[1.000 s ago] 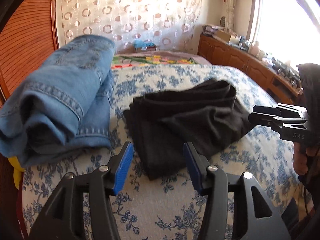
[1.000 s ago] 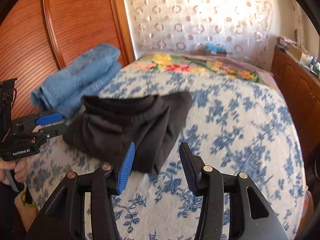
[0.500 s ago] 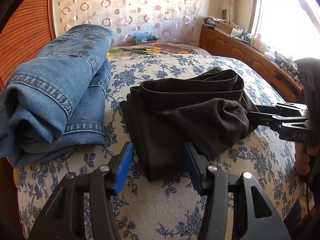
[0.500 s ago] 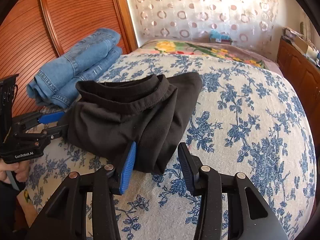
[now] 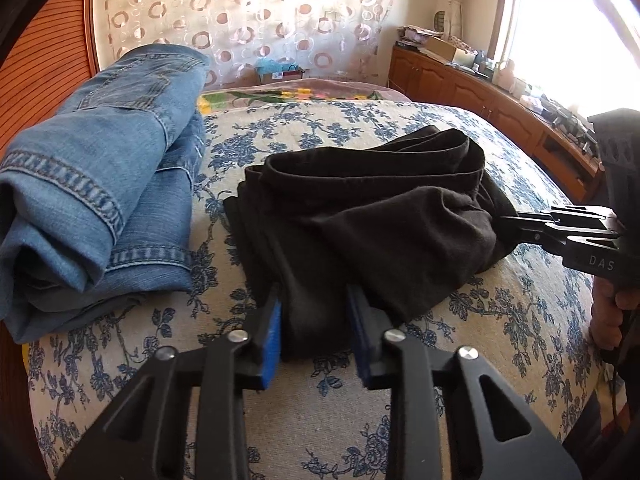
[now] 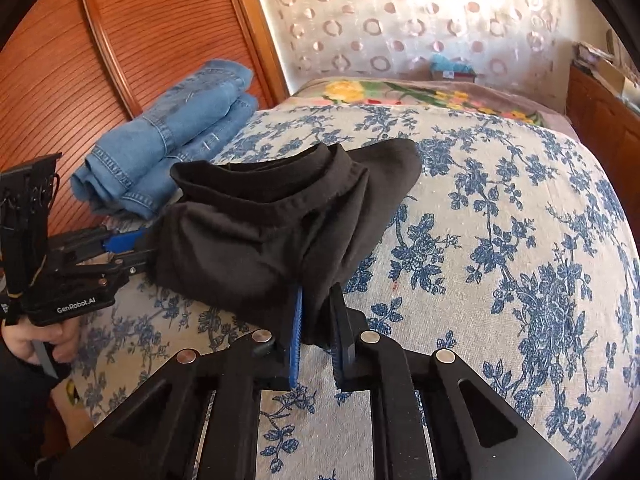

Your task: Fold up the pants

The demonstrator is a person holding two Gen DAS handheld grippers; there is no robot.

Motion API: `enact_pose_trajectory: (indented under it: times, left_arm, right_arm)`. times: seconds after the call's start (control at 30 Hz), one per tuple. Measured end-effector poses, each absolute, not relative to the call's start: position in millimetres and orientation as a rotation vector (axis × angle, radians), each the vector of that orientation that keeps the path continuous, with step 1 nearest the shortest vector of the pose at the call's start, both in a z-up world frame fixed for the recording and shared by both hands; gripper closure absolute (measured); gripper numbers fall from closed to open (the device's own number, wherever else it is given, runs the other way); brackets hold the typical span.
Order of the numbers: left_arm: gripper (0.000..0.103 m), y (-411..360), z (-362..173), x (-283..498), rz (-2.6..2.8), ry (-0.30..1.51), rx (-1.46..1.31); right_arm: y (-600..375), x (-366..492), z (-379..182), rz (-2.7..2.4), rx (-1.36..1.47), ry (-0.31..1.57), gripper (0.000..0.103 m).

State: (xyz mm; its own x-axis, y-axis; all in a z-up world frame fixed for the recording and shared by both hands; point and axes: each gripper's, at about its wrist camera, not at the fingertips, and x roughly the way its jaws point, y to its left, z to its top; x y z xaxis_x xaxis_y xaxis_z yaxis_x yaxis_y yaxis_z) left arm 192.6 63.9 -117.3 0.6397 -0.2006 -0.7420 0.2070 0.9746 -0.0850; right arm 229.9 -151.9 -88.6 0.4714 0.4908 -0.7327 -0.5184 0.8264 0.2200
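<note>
Folded black pants (image 5: 360, 216) lie on the blue-flowered bedspread (image 5: 360, 432). My left gripper (image 5: 314, 320) is closed in on their near corner, cloth filling the gap between the blue pads. My right gripper (image 6: 316, 312) is shut on the opposite corner of the black pants (image 6: 272, 236), the cloth pinched between its narrow jaws. Each gripper shows in the other's view: the right gripper (image 5: 520, 224) at the pants' right edge, the left gripper (image 6: 128, 248) at their left edge.
Folded blue jeans (image 5: 100, 184) lie at the left by the wooden headboard (image 6: 132, 40). A flowered blanket (image 6: 420, 94) lies at the far end. Wooden cabinets (image 5: 480, 96) with clutter run along the right under the window. A patterned curtain (image 5: 248, 16) hangs behind.
Both grippers moved forward onto the black pants and closed on opposite corners; a second ago both were open and short of the cloth.
</note>
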Motion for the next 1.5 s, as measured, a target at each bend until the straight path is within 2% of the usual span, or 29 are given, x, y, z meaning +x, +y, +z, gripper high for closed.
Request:
enact_pose_trajectory:
  times: [0.1, 0.2, 0.57, 1.07, 1.33, 1.43, 1.5]
  left_arm:
    - [0.093, 64, -115, 191, -0.236, 0.834, 0.007]
    - [0.096, 64, -111, 187, -0.236, 0.821, -0.001]
    - [0.097, 48, -94, 138, -0.338, 0.769, -0.032]
    - [0.097, 21, -98, 92, -0.387, 0.778, -0.001]
    - [0.093, 18, -101, 90, -0.367, 0.791, 0.014]
    - [0.088, 20, -98, 89, -0.354, 0.785, 0.011]
    - [0.077, 21, -96, 88, -0.339, 0.777, 0.013]
  right_arm:
    - [-152, 229, -89, 0.616, -0.033, 0.882, 0.094]
    - [-153, 227, -87, 0.615, -0.036, 0.875, 0.094]
    - [-185, 182, -78, 0.621, -0.018, 0.855, 0.095]
    - [-218, 117, -76, 0.604, -0.015, 0.844, 0.095]
    - [-219, 109, -77, 0.576, -0.054, 0.818, 0.092]
    - [-225, 107, -71, 0.568, -0.046, 0.798, 0.092]
    - [-227, 106, -66, 0.56, -0.048, 0.779, 0.091]
